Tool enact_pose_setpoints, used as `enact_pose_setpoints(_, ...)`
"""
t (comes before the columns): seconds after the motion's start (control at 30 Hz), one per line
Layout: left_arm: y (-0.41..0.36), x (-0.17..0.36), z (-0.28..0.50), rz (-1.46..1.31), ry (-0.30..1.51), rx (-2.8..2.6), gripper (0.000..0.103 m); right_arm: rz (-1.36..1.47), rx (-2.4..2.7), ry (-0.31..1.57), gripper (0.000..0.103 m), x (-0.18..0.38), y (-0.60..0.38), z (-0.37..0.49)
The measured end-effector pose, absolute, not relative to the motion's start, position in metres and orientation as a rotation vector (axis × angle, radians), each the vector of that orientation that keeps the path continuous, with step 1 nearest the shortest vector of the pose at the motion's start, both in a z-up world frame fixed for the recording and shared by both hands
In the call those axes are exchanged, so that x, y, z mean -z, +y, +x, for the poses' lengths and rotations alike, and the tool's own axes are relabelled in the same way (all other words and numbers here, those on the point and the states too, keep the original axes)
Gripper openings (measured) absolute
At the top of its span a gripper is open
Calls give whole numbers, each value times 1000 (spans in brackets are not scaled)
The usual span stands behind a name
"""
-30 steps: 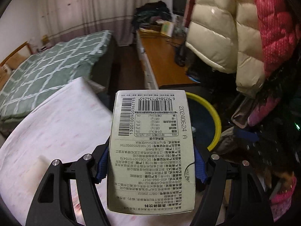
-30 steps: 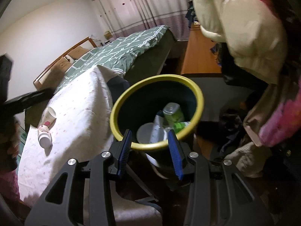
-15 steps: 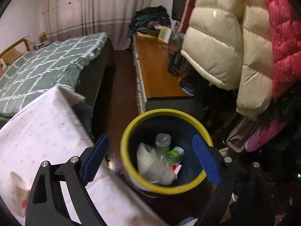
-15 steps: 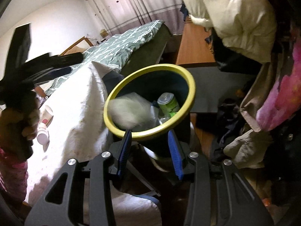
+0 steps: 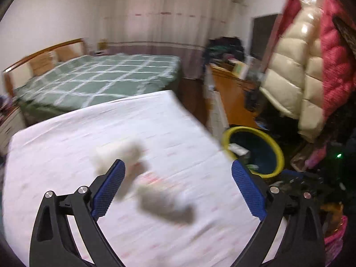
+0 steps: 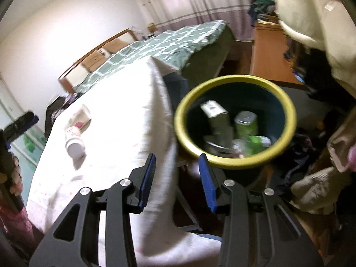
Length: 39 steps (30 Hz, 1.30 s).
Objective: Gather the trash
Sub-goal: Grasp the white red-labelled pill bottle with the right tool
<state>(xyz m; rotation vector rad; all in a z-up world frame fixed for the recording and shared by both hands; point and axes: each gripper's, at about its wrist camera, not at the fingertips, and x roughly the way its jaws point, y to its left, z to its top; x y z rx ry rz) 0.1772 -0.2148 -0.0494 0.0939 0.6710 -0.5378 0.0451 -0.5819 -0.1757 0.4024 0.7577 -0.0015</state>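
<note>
Carton [image 6: 214, 111] and can [image 6: 245, 122] already in bin [image 6: 287, 102]. Bottle [image 6: 74, 142] and cup [image 6: 81, 116] left on desk [image 5: 155, 120]. Left tool [image 5: 178, 178] just spread wide, empty. Right tool [image 6: 176, 178] partly open, empty.

Motion blur smears the left wrist view. Two pale things on the white cloth [image 5: 66, 144], a cup [image 5: 120, 155] and a bottle [image 5: 164, 204], show only as soft blobs without edges or labels. The left finger [image 5: 109, 189] covers part of the cup. The cloth's near edge hides part of the yellow-rimmed bin [image 5: 278, 153]. In the right wrist view the bin's [image 6: 289, 111] contents are blurred: a carton [image 6: 213, 109] with unreadable print, a green can [image 6: 245, 122], and a jumble beneath. A hand [image 6: 15, 175] is cut off at the left edge.
</note>
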Motion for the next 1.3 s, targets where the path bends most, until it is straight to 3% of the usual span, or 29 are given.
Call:
enact_pose_setpoints(0.43,-66,80,160,-22,714,294,95,163,-374,783,48,144,-436,117)
enact_pose_setpoints(0.67,-70,81,156,-20,708,311,95,48,-457,839,49,145,-386,164)
enact_pose_setpoints(0.77,-68,79,157,-23,705,312,95,-7,-460,857,54,151,-373,179)
enact_pose_setpoints(1.3,-70,82,167,-32,722,298,95,-92,-481,950,51,183,-343,206)
